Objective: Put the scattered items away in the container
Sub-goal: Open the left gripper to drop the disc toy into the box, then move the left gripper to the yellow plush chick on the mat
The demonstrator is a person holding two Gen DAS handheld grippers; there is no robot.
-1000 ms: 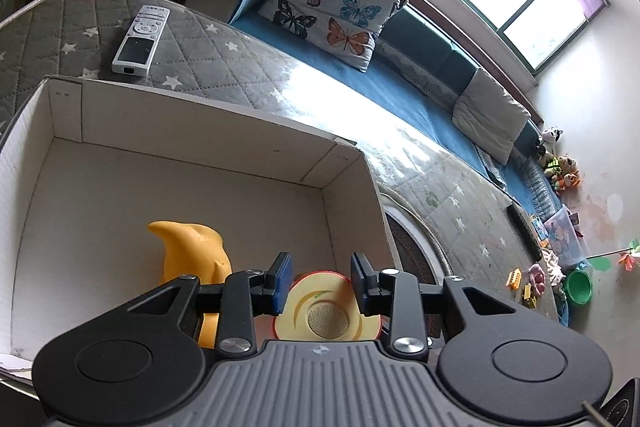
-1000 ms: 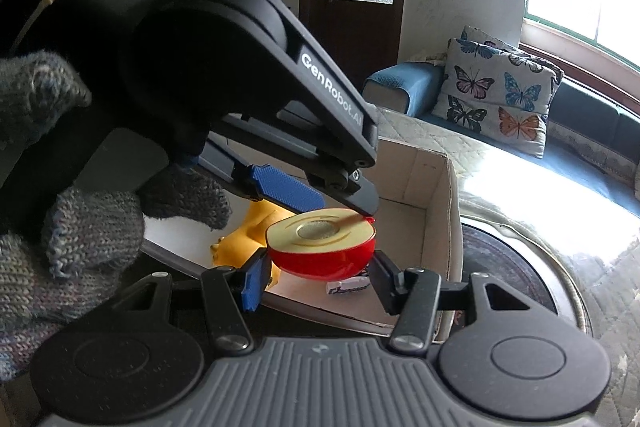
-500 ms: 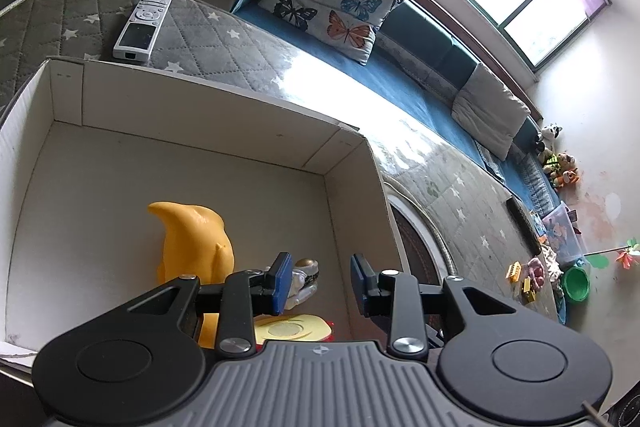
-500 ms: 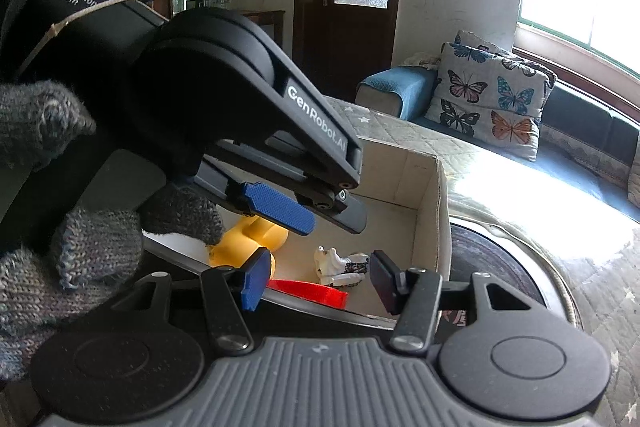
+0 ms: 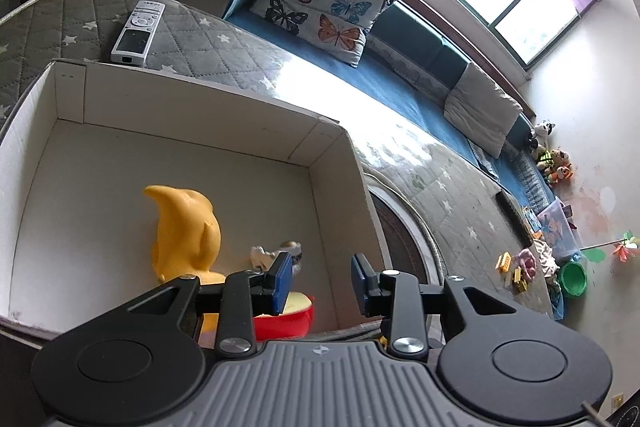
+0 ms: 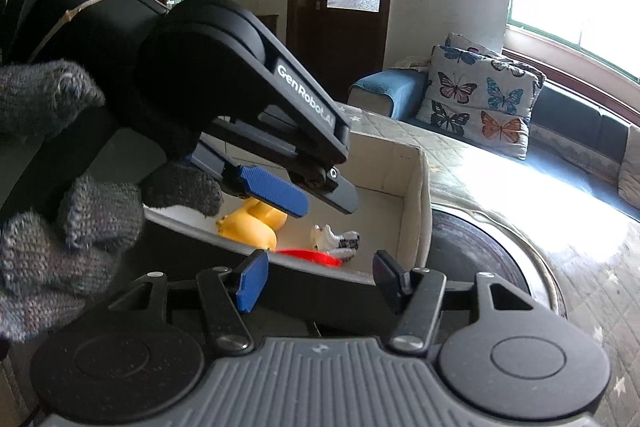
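A white cardboard box stands on the grey quilted table. Inside it are a yellow toy, a small white figure and a red half apple lying near the front wall. My left gripper is open and empty above the box's front right corner. My right gripper is open and empty just outside the box's near wall. In the right wrist view the left gripper hangs over the box, with the yellow toy, the white figure and the red apple below it.
A white remote lies on the quilt behind the box. A round dark mat lies to the right of the box. A blue sofa with butterfly cushions runs behind the table. Toys lie on the floor at far right.
The red half apple dropped out of the right gripper into the box. Both grippers opened wider and drew back a little from the box.
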